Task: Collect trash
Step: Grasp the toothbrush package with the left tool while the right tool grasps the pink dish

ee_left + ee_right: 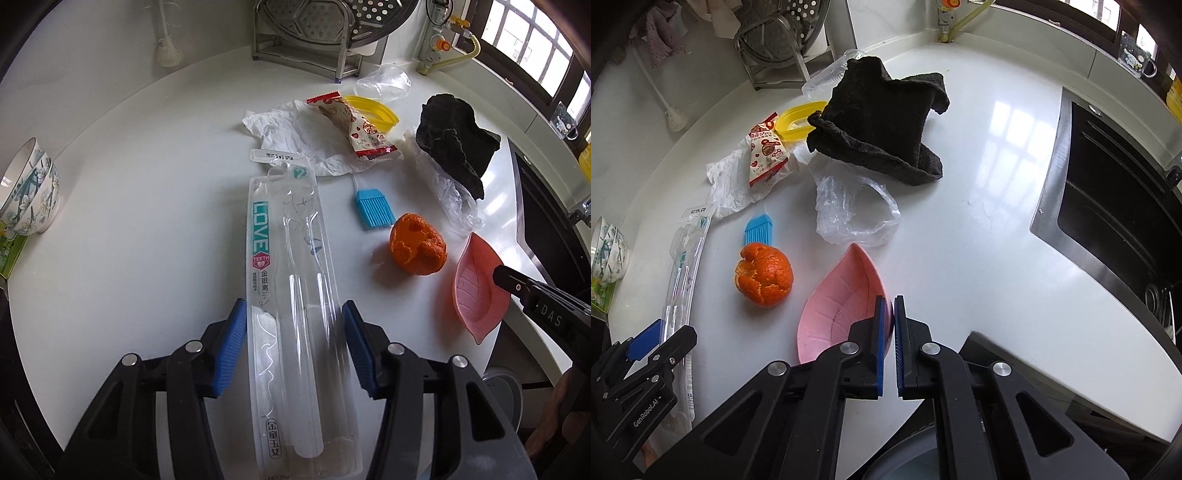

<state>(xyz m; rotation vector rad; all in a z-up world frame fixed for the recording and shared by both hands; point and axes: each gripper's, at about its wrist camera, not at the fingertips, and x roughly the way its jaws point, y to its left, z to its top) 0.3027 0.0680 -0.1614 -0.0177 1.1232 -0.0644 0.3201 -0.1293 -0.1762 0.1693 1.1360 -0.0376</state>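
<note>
Blue-padded fingers of the left gripper (293, 347) are sitting on either side of the clear toothbrush package (291, 295), both pads touching its long edges, so the jaws are closing on it at about the package's width. Its lower end is running out of the left wrist view, and whether any brush is inside is hard to tell through the glare.

Going left to right on the white counter (129, 184): two patterned bowls (31, 192) are standing stacked at the far left, partly cut off by the lens edge. Next one crumpled white tissue (291, 136) is lying under one red-and-white snack wrapper (354, 127), with one yellow lid (373, 110) and one clear plastic cup (384, 85) on its side behind. One blue silicone brush (375, 208) is lying just beside one orange peel (419, 247). One clear plastic bag (853, 210) is partly disappearing under one black cloth (882, 122).

One pink leaf-shaped dish (842, 306) is holding nothing visible. The right gripper (890, 325) is pinching its rim, pads nearly together with only the thin wall between them. A dark sink (1115, 206) is lying at the far right, its contents too dim to make out.
</note>
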